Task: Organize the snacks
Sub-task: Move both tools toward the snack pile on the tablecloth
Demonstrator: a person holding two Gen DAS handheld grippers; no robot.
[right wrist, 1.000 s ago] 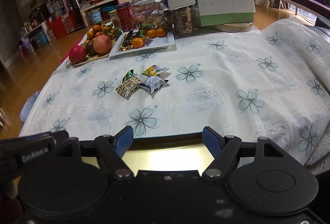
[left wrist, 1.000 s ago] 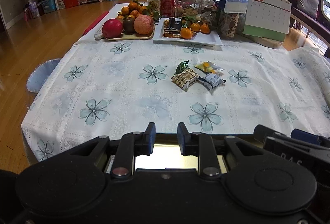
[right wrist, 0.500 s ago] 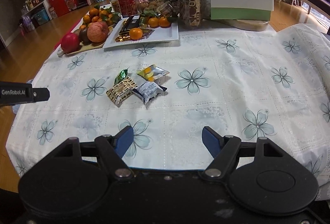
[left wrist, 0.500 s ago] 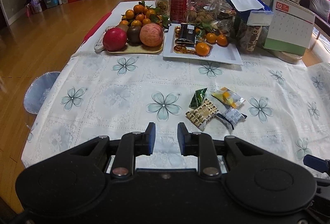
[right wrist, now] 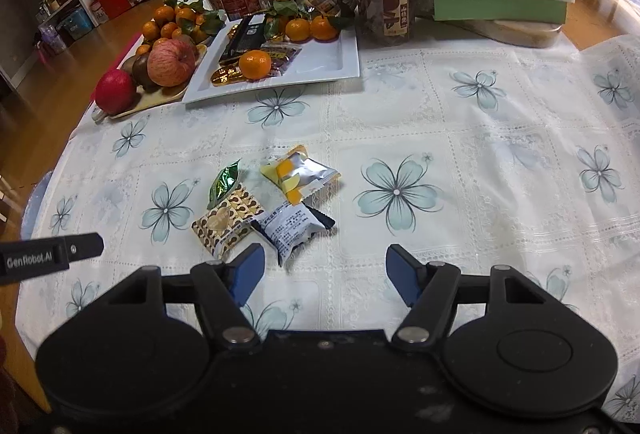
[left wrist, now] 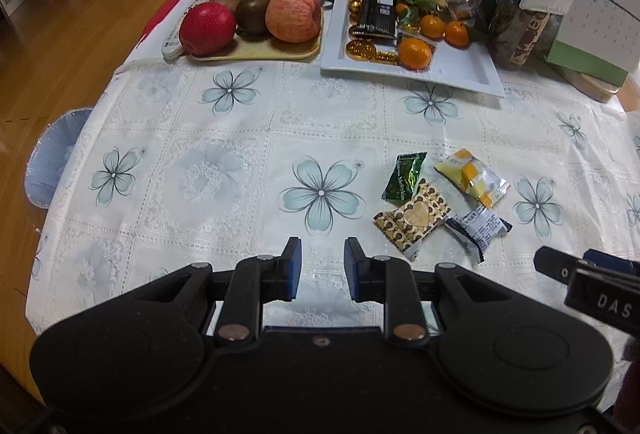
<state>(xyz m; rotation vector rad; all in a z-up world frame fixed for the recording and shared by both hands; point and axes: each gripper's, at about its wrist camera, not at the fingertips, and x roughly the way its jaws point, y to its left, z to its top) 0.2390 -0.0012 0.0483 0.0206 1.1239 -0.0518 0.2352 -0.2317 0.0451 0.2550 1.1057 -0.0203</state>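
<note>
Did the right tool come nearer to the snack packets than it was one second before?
Yes. The right tool came forward toward the snack packets lying on the flowered tablecloth; its jaws narrowed, empty.

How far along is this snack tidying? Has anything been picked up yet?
Barely begun. A few snacks, among them a black packet, already lie on the white tray. Nothing is in hand: the left gripper and right gripper are both empty, the right's jaws just narrowing. Four packets remain loose on the tablecloth: green, yellow, gold-patterned, white.
</note>
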